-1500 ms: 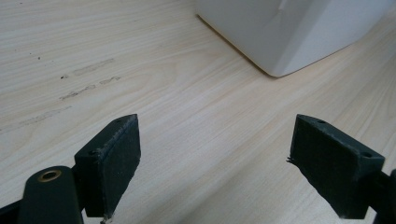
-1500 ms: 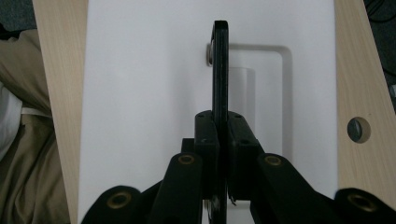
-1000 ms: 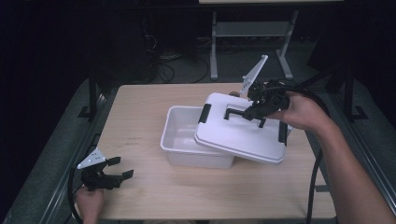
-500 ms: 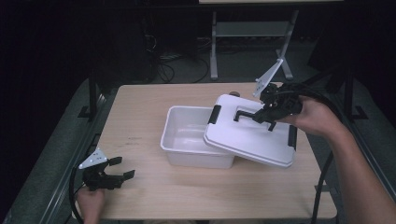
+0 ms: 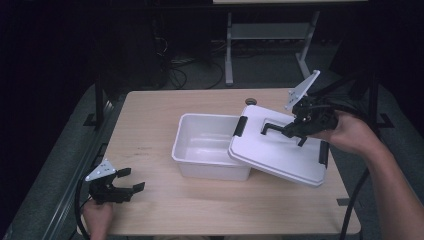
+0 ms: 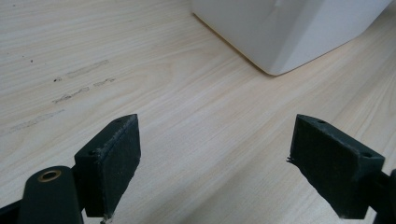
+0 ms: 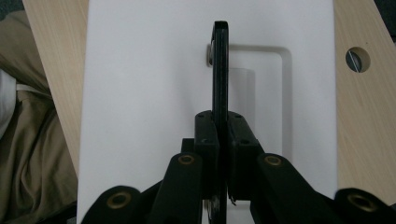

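High view: right gripper (image 5: 299, 131) clamped on lid handle (image 5: 274, 129), lid (image 5: 280, 147) off, apparently resting on bin (image 5: 210, 147) rim; left gripper (image 5: 131, 181) agape, empty, near bin; setting down remains.

White lid (image 5: 280, 147) with black handle (image 5: 274, 128) and black side clips, tilted, its left edge over the bin's right rim. Open white bin (image 5: 210, 145), empty, upright, mid-bench.

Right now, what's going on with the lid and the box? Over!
Right gripper shut on lid handle, lid tilted, one edge over the box. Left gripper open, idle on the table. Nothing in the way.
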Demonstrator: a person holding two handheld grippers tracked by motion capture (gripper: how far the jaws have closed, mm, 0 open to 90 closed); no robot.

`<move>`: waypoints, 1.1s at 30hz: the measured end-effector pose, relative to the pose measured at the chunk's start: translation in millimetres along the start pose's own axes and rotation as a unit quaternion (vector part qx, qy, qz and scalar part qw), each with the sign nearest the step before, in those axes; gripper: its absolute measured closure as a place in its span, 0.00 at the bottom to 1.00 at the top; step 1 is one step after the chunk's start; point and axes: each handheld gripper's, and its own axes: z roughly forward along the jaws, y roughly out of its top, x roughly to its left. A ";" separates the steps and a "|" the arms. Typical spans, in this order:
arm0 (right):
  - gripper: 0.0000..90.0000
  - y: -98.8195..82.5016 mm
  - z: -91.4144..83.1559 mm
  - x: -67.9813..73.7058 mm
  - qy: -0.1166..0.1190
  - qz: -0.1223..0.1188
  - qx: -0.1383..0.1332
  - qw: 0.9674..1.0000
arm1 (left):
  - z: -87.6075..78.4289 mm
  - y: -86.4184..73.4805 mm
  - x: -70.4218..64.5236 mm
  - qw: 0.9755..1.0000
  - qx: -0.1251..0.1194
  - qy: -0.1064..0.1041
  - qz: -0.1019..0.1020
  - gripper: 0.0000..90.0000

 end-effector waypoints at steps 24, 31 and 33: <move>0.94 -53.8 -15.0 9.2 -0.009 0.031 0.009 0.999 | 0.0 0.0 -0.2 1.000 0.001 0.001 -0.001 0.17; 0.94 -66.7 -15.3 12.3 -0.006 0.037 0.008 0.999 | -0.2 0.2 -0.7 1.000 -0.001 0.003 0.001 0.17; 0.94 -70.1 -15.4 12.8 -0.005 0.037 0.006 0.999 | -0.1 0.2 -0.9 1.000 0.000 0.003 0.001 0.17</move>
